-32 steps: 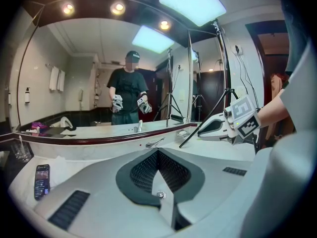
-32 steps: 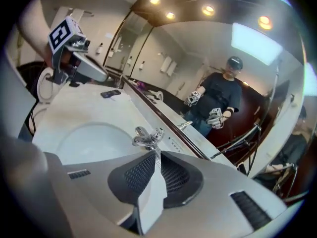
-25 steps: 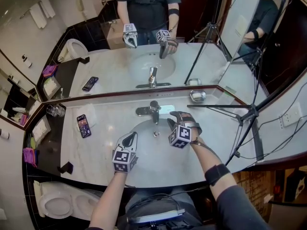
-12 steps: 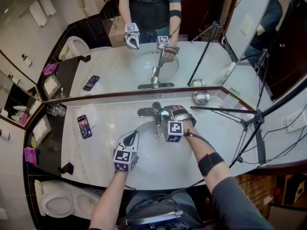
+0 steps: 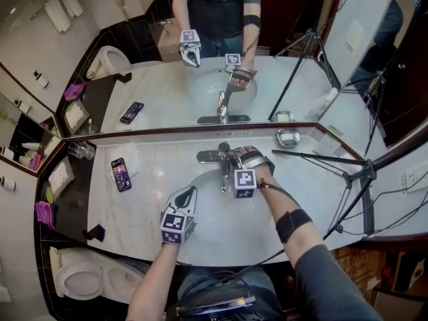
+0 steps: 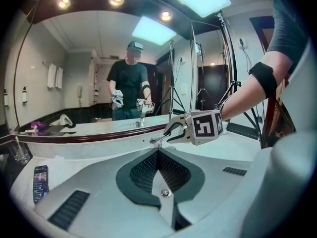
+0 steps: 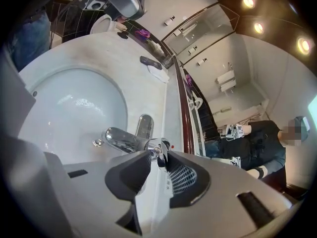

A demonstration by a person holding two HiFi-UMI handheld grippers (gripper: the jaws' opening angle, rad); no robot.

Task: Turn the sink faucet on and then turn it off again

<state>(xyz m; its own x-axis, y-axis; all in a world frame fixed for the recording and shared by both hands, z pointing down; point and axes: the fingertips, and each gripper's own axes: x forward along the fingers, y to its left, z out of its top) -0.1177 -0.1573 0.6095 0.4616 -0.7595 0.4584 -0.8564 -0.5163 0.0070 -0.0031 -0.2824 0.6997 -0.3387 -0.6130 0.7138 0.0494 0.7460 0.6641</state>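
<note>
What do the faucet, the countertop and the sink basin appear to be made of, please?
Faucet: polished chromed metal, judging by mirror-like reflections. Countertop: probably polished marble or a lookalike, pale with faint grey mottling. Sink basin: likely glazed white ceramic, smooth with soft glossy highlights.

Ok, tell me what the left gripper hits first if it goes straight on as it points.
The left gripper, jaws shut, most likely meets the faucet, just beyond its tips. It tilts down, though, so the sink basin's far wall could come first; depth is unclear.
</note>
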